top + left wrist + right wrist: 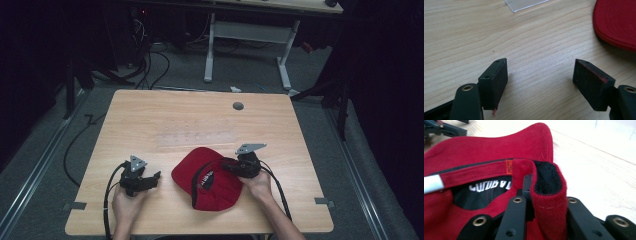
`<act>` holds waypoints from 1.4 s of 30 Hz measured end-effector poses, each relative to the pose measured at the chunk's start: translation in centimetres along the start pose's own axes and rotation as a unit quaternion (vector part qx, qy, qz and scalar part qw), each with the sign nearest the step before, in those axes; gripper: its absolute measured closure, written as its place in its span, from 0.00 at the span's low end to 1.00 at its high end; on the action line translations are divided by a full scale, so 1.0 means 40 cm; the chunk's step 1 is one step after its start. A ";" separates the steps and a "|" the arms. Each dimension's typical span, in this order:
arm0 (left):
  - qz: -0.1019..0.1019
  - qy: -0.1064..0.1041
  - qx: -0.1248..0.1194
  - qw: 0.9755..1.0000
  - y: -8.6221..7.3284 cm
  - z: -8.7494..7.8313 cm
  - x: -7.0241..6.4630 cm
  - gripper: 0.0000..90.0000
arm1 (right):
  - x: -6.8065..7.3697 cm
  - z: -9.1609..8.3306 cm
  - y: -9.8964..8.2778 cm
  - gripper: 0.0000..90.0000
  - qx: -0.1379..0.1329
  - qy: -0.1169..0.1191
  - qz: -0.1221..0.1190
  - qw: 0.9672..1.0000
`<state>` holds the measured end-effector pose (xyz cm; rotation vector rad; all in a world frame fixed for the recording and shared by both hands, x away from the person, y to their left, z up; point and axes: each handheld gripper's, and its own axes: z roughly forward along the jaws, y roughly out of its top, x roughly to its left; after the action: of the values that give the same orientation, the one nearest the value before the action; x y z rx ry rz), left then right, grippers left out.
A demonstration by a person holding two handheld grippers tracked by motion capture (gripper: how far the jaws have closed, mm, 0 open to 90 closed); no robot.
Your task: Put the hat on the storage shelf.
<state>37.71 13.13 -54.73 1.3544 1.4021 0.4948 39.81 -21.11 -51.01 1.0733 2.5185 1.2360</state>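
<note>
Right gripper [235, 167] pinches the red cap's [200, 172] strap; left gripper [150, 179] gapes empty beside it.

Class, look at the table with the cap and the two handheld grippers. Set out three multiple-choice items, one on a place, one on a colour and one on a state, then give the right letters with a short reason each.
1. Where does the cap lie on the table?
A. near the person's edge, between the two grippers
B. at the far edge, over the round hole
C. at the left corner, behind the left gripper

2. What colour is the cap's outside?
A. blue
B. red
C. yellow

3. How does the left gripper stand?
A. shut on the cap
B. shut on nothing
C. open over bare wood

Answers:
1 A, the high view shows it between the hands.
2 B, the fabric is red in all three views.
3 C, its jaws stand wide apart; the right gripper pinches the cap's strap.
</note>
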 end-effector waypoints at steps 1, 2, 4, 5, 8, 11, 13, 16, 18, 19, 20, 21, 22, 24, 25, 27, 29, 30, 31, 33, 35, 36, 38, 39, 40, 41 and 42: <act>0.000 0.000 0.000 1.000 0.000 0.000 0.000 0.31 | 0.003 -0.004 0.001 0.91 -0.001 0.002 -0.002 1.000; 0.000 0.000 0.000 1.000 0.000 0.000 0.000 0.31 | 0.005 -0.008 0.002 0.91 -0.003 0.005 -0.005 1.000; 0.000 0.000 0.000 1.000 0.000 0.000 0.000 0.31 | 0.010 -0.017 0.005 0.92 -0.008 0.011 -0.005 1.000; 0.000 0.000 0.000 1.000 0.000 0.000 0.000 0.31 | 0.013 -0.021 0.007 0.92 -0.009 0.012 -0.004 1.000; 0.000 0.000 0.000 1.000 0.000 0.000 0.000 0.32 | 0.018 -0.032 0.010 0.92 -0.012 0.018 0.000 1.000; 0.000 0.001 0.000 1.000 0.000 0.000 0.000 0.31 | 0.020 -0.042 0.013 0.93 -0.015 0.023 0.006 1.000; 0.000 0.001 0.000 1.000 0.000 0.000 0.000 0.31 | 0.022 -0.049 0.015 0.93 -0.017 0.023 0.010 1.000; -0.001 0.000 0.000 1.000 0.000 0.000 0.000 0.31 | 0.023 -0.060 0.019 0.93 -0.021 0.027 0.017 0.999; -0.001 0.000 0.000 1.000 0.000 0.000 0.000 0.31 | 0.021 -0.069 0.022 0.93 -0.026 0.028 0.021 0.999; -0.001 0.000 -0.001 1.000 0.000 0.001 0.000 0.31 | 0.021 -0.073 0.023 0.93 -0.028 0.029 0.027 0.999; -0.001 0.000 0.000 1.000 0.000 0.001 -0.001 0.31 | 0.020 -0.078 0.024 0.93 -0.030 0.030 0.029 0.999; -0.001 0.001 -0.001 1.000 0.000 0.001 -0.001 0.31 | 0.020 -0.083 0.025 0.93 -0.033 0.030 0.032 0.998; 0.000 0.000 0.000 1.000 0.000 0.001 -0.001 0.31 | 0.019 -0.088 0.025 0.93 -0.035 0.029 0.034 0.998; 0.001 -0.001 0.002 1.000 -0.001 0.001 -0.001 0.30 | 0.018 -0.098 0.026 0.93 -0.038 0.027 0.037 0.998; 0.001 -0.001 0.002 1.000 -0.001 0.001 -0.001 0.29 | 0.016 -0.102 0.026 0.93 -0.040 0.026 0.038 0.998; 0.001 -0.004 0.005 1.000 -0.002 0.003 -0.004 0.27 | 0.013 -0.111 0.026 0.93 -0.042 0.024 0.043 0.998; 0.003 -0.006 0.008 1.000 -0.002 0.003 -0.005 0.25 | 0.009 -0.120 0.025 0.93 -0.044 0.022 0.050 0.998; 0.004 -0.007 0.011 1.000 -0.003 0.003 -0.006 0.24 | 0.007 -0.123 0.025 0.93 -0.046 0.022 0.051 0.997; 0.004 -0.006 0.010 1.000 -0.003 0.004 -0.006 0.22 | 0.005 -0.128 0.025 0.93 -0.048 0.020 0.054 0.997; 0.005 -0.006 0.011 1.000 -0.003 0.006 -0.007 0.22 | 0.002 -0.135 0.025 0.93 -0.050 0.017 0.057 0.997; 0.005 -0.006 0.011 1.000 -0.003 0.006 -0.008 0.21 | 0.001 -0.142 0.026 0.93 -0.051 0.014 0.061 0.997; 0.005 -0.006 0.011 1.000 -0.004 0.006 -0.009 0.21 | 0.000 -0.145 0.026 0.93 -0.051 0.014 0.063 0.997; 0.006 -0.007 0.011 1.000 -0.004 0.005 -0.010 0.23 | -0.002 -0.149 0.026 0.93 -0.052 0.011 0.066 0.996; 0.010 -0.010 0.014 1.000 -0.006 0.002 -0.017 0.24 | -0.003 -0.152 0.026 0.93 -0.053 0.011 0.068 0.996; 0.015 -0.012 0.013 1.000 -0.008 0.001 -0.022 0.24 | -0.004 -0.155 0.026 0.93 -0.053 0.011 0.071 0.996; 0.020 -0.016 0.012 1.000 -0.008 -0.002 -0.028 0.24 | -0.005 -0.157 0.026 0.93 -0.054 0.010 0.072 0.996; 0.024 -0.020 0.011 0.999 -0.008 -0.005 -0.033 0.24 | -0.007 -0.159 0.027 0.93 -0.055 0.010 0.073 0.996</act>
<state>37.11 11.96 -54.43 1.4102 1.3485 0.4829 37.98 -24.90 -46.10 1.2421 2.3911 1.4115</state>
